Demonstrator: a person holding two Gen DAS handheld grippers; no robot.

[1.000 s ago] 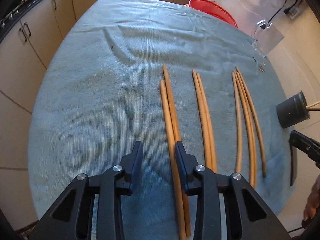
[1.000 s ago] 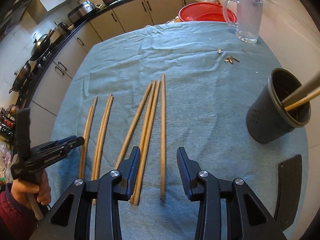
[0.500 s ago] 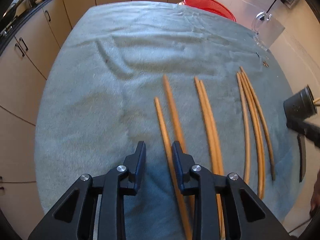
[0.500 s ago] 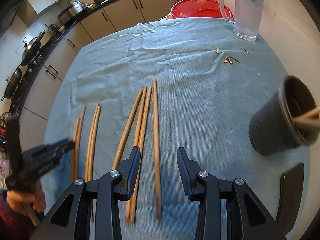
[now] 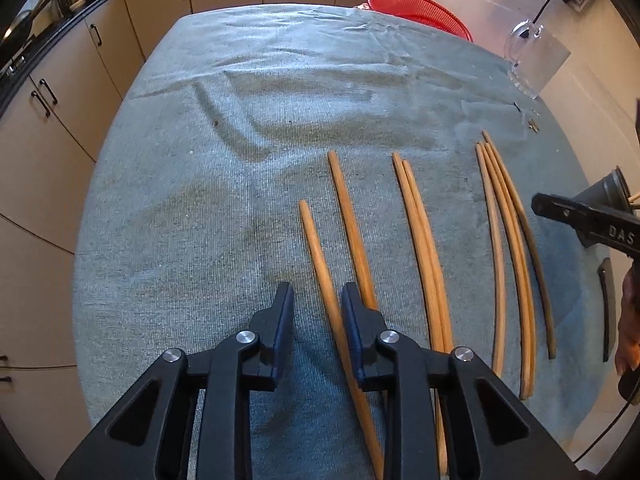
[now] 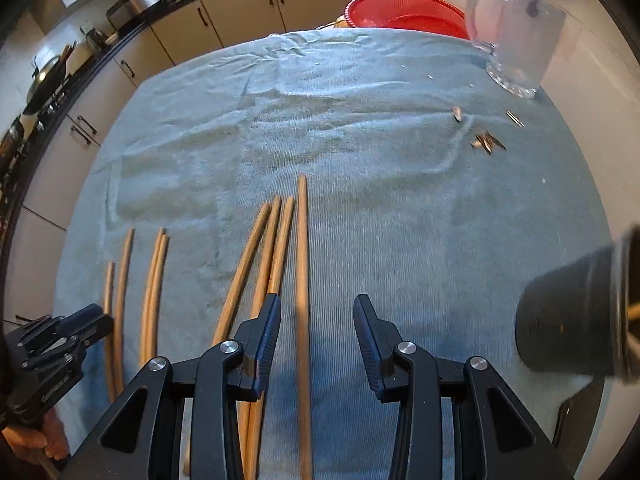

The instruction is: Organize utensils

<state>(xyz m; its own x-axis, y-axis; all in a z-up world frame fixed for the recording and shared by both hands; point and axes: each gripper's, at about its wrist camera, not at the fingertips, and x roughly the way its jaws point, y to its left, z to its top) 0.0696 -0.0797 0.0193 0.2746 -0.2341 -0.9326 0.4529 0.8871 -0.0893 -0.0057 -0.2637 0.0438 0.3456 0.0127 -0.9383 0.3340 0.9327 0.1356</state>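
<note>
Narrowing just now around one chopstick (image 5: 316,248) close to the table's near edge with the left gripper (image 5: 317,292); not pinching it yet, with a small gap showing on one side; holding the right gripper (image 6: 317,304) spread wide over another chopstick (image 6: 302,240), touching nothing; lying flat in loose rows on the blue cloth (image 5: 200,200), from near edge to middle; likely light, stiff, smooth and round, so quick to roll or slip; best to pinch square across, a bit back from the near end; probably headed for the black cup (image 6: 568,320) by the table's right edge; reading "DAS" in white letters (image 5: 619,235) on the right gripper's side; no other words to read; farther back, a red bowl (image 6: 404,10) and a glass jug (image 6: 520,40) by the far right corner.
</note>
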